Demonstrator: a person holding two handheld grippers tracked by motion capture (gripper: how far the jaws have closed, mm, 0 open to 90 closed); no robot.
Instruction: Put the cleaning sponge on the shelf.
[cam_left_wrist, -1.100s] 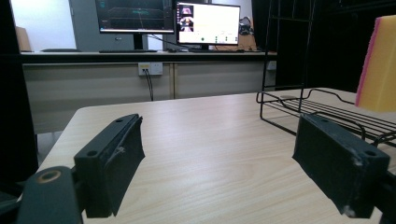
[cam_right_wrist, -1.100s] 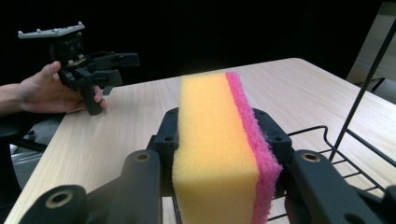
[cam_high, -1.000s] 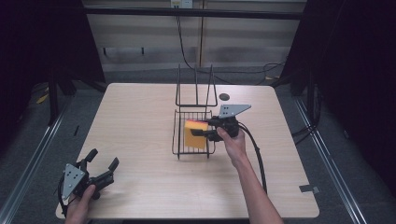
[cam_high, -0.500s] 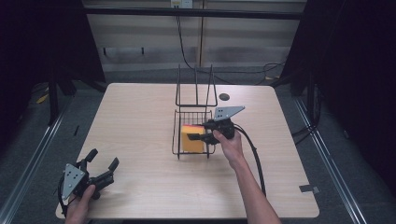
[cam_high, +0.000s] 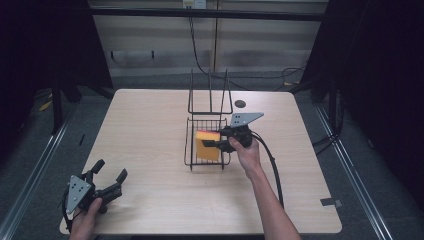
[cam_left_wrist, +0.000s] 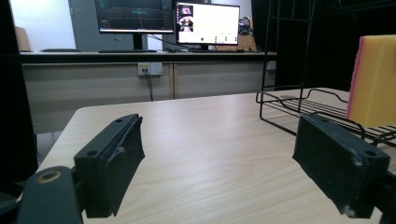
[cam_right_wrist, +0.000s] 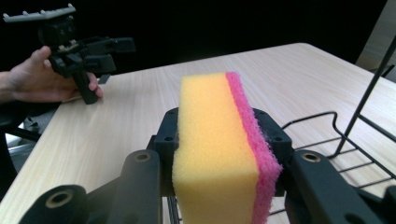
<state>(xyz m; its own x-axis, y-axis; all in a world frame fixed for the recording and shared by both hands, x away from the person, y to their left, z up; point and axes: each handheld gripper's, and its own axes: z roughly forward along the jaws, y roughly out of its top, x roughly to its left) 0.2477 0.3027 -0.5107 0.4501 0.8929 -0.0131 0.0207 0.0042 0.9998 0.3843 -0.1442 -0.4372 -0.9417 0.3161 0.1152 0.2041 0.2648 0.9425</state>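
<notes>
Black hand-held gripper (cam_high: 218, 144), grey triangular plate, trailing black cable.

Partly hidden sponge

My right gripper (cam_right_wrist: 219, 154) covers the sponge's (cam_right_wrist: 215, 144) flanks; its bottom runs off frame.

Two lit monitors (cam_left_wrist: 168, 18) behind the table (cam_high: 150, 125)

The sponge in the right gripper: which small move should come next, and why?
Probably lower it a little and open. The right gripper is shut on the sponge, held on edge over the wire rack; whether it already rests on the wires cannot be told.
</notes>
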